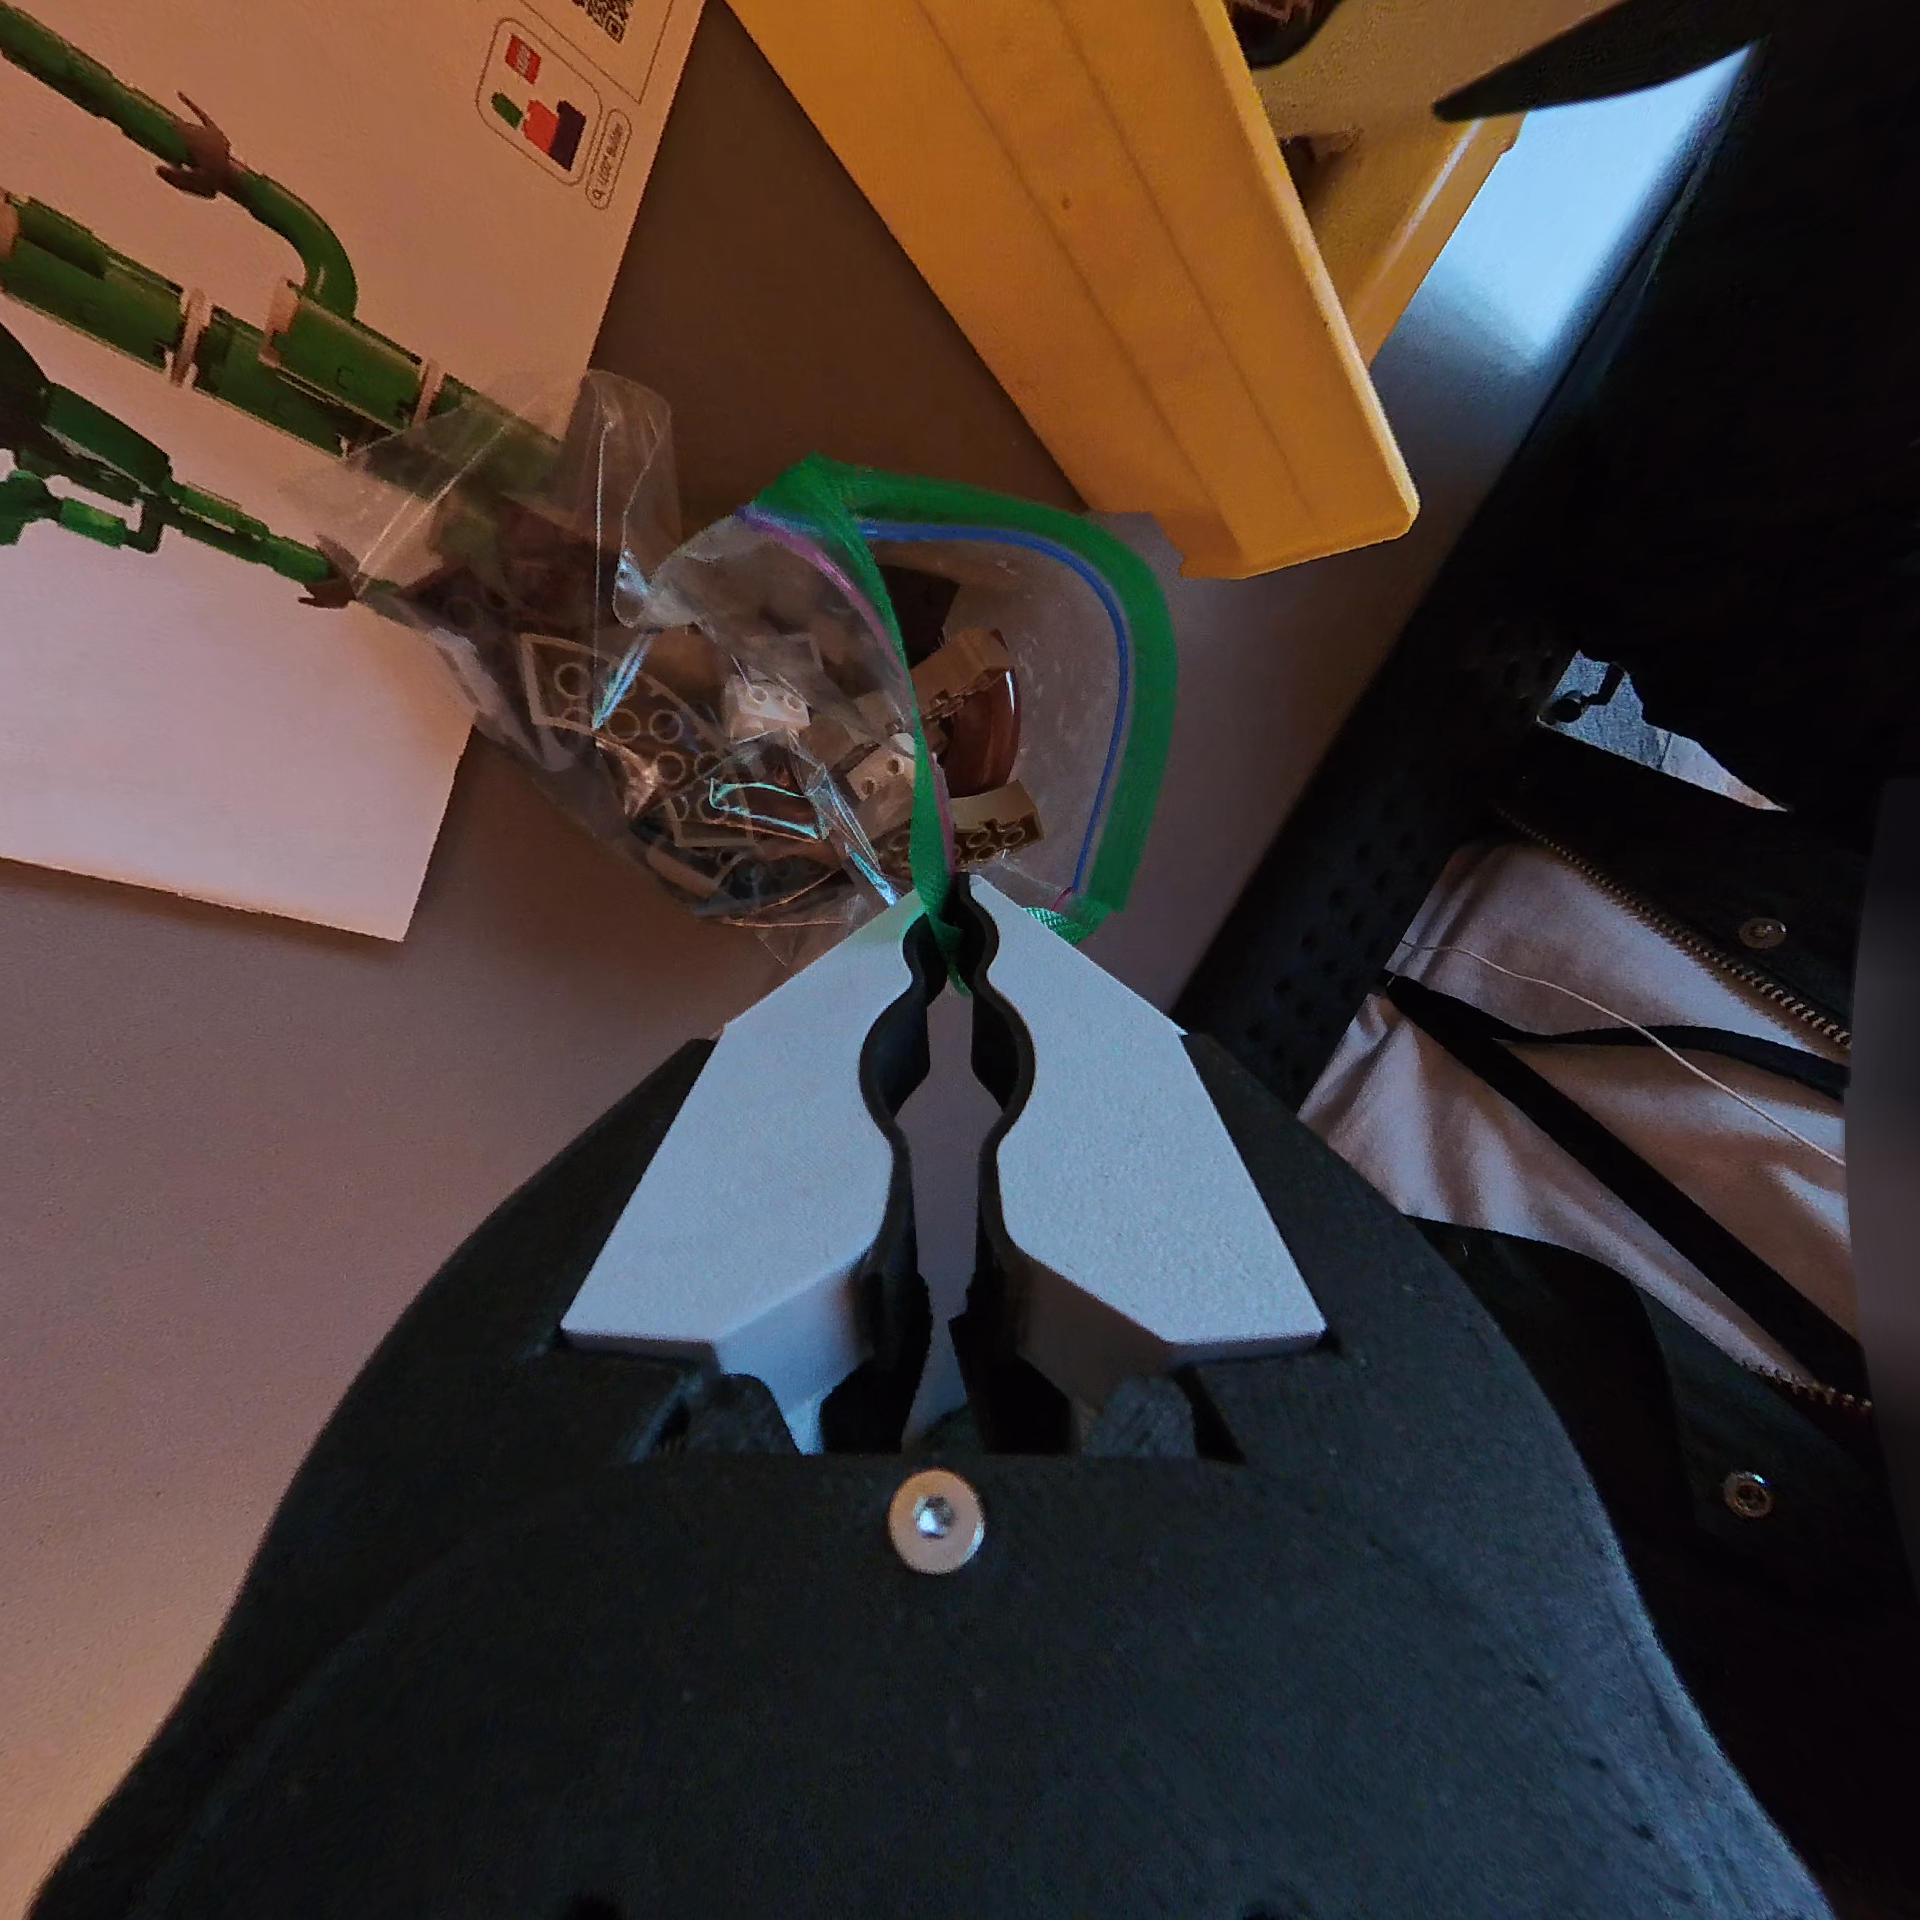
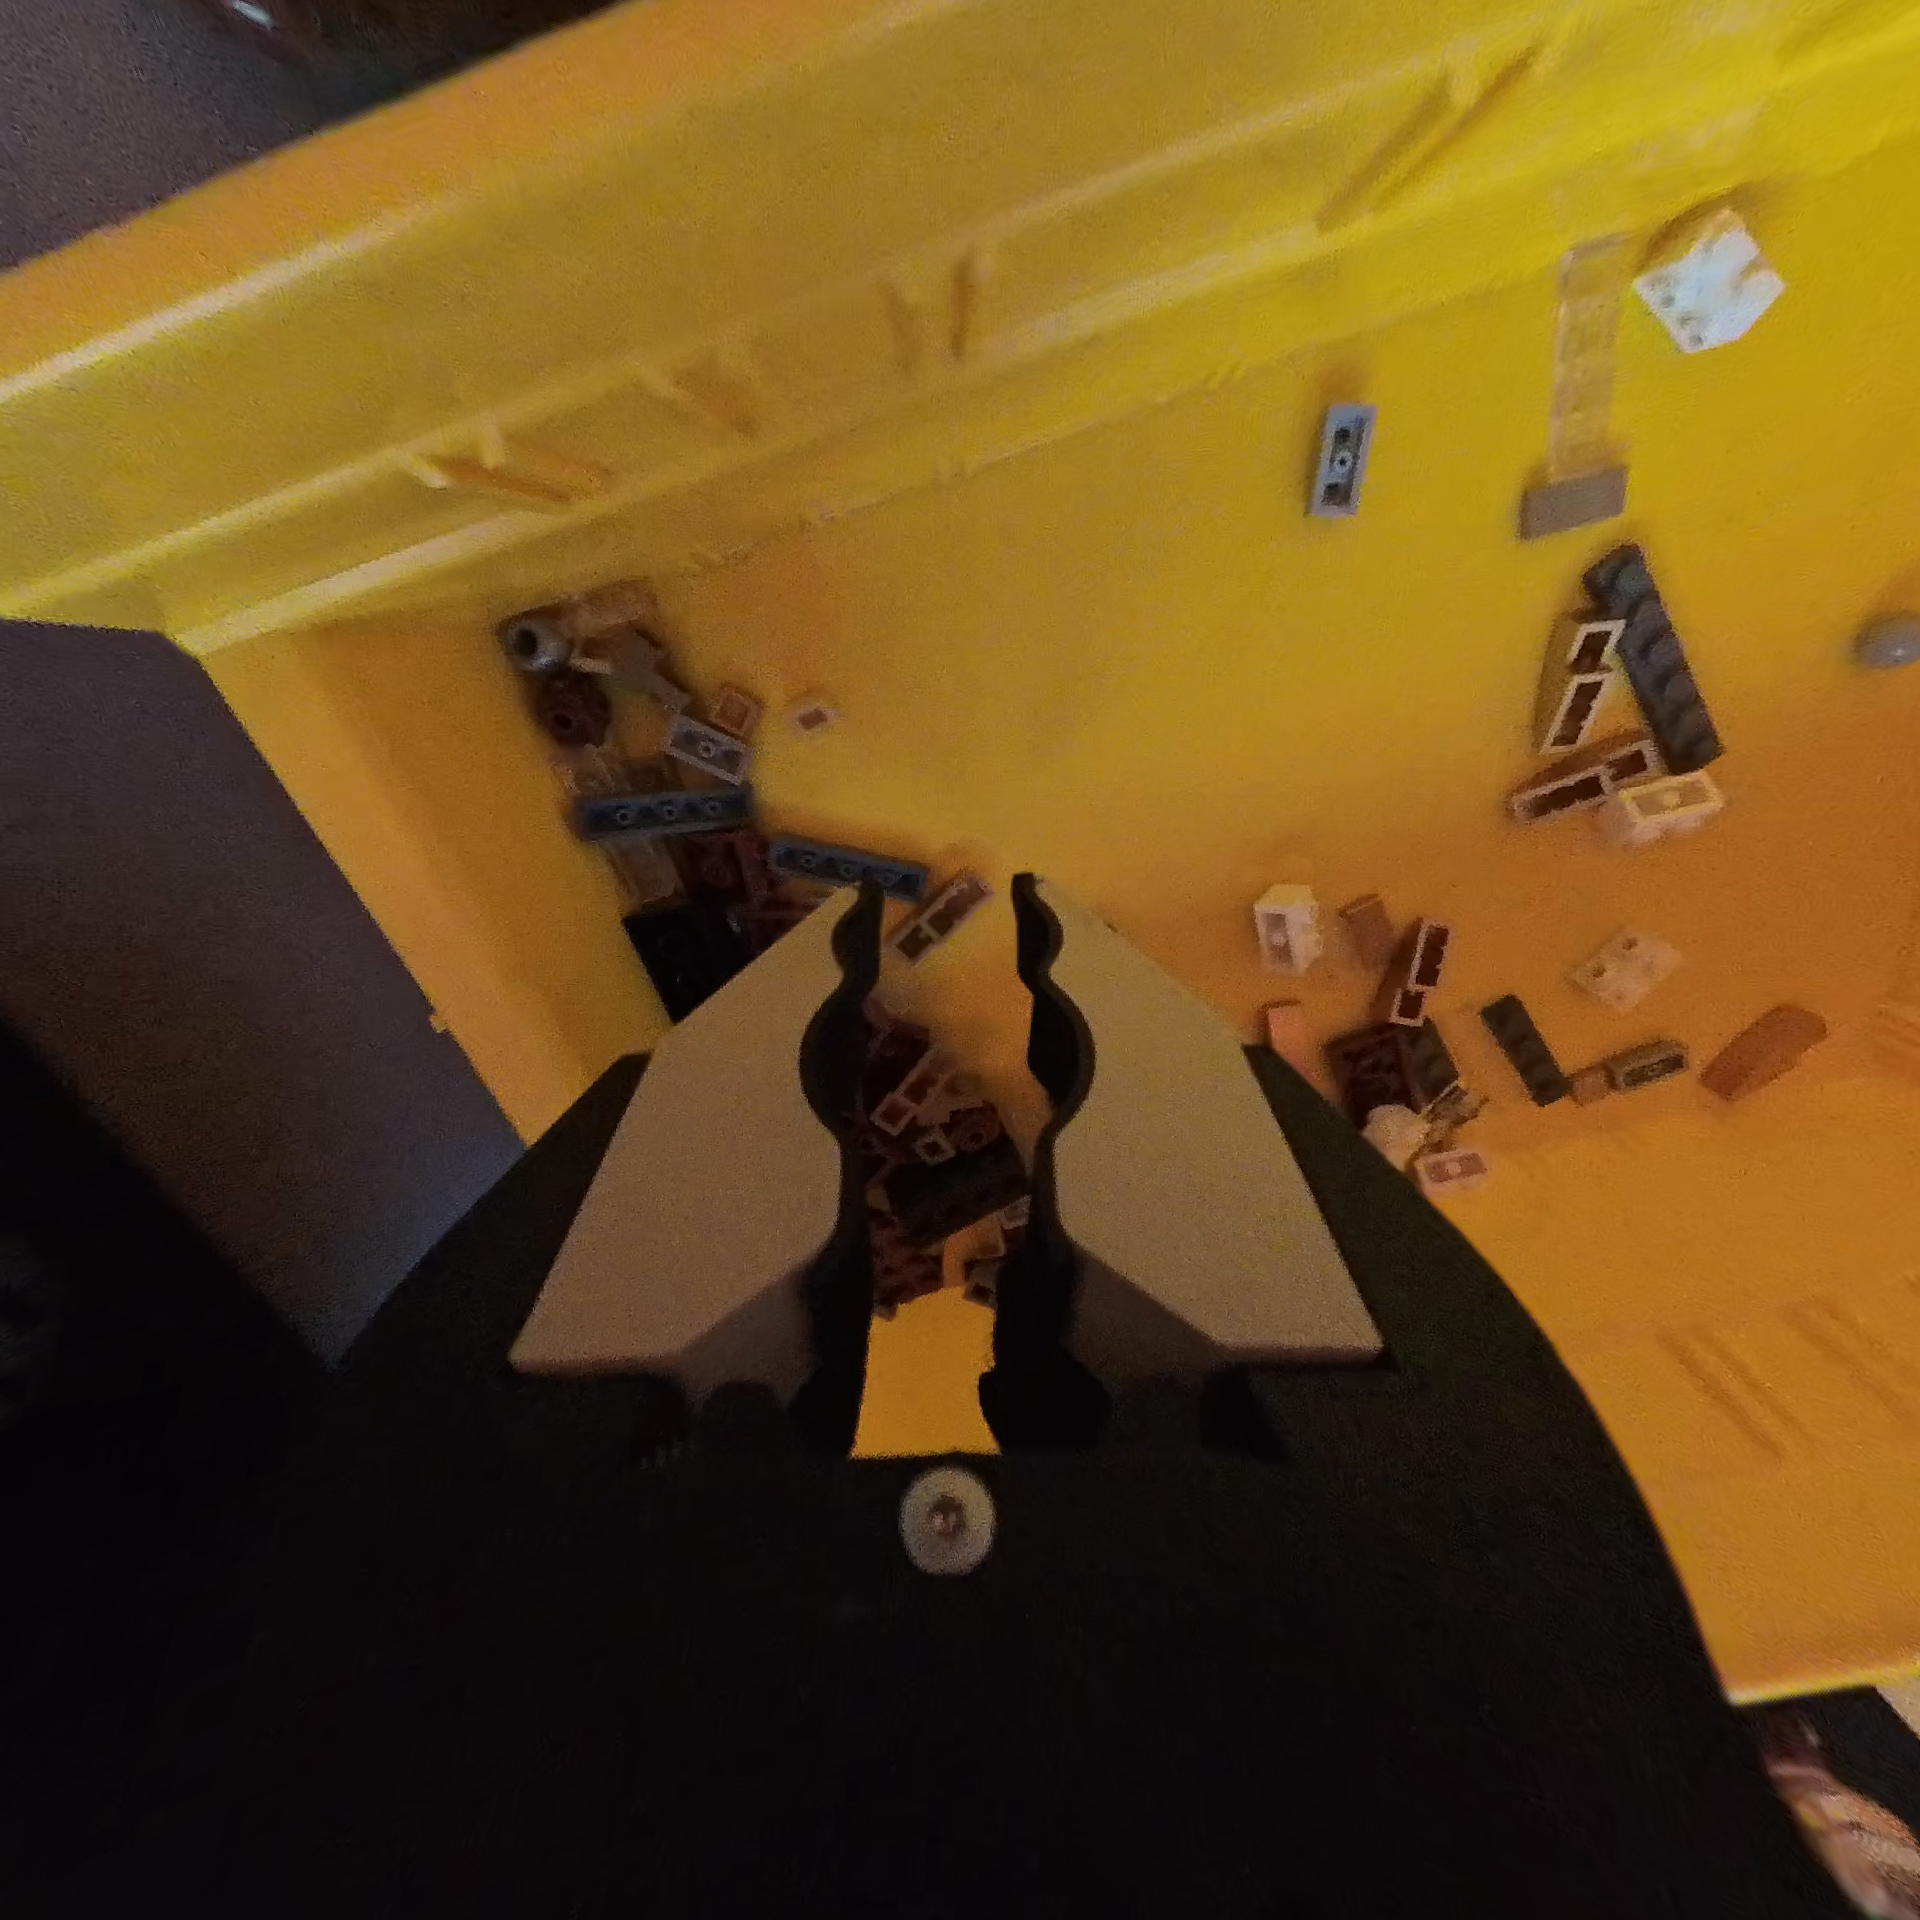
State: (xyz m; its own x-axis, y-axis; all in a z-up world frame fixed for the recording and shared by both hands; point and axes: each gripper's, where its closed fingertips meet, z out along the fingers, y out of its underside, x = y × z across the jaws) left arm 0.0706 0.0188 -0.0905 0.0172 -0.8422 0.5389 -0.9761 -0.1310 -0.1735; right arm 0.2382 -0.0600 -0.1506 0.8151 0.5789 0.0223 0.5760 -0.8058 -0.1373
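My left gripper is shut on the green zip edge of a clear plastic bag. The bag is open at its mouth and holds several small grey, brown and tan toy bricks; it rests on a grey table. My right gripper is open and empty, hovering over the inside of a yellow bin. A pile of brown, grey and black bricks lies in the bin's corner just beyond and under its fingertips. More loose bricks are scattered to the right.
A white instruction sheet with green printed shapes lies on the table left of the bag. The yellow bin's outer wall stands behind the bag. Dark clothing and a tan fabric are at the right, past the table edge. The tips of one gripper are about 20 centimeters away from the tips of the other.
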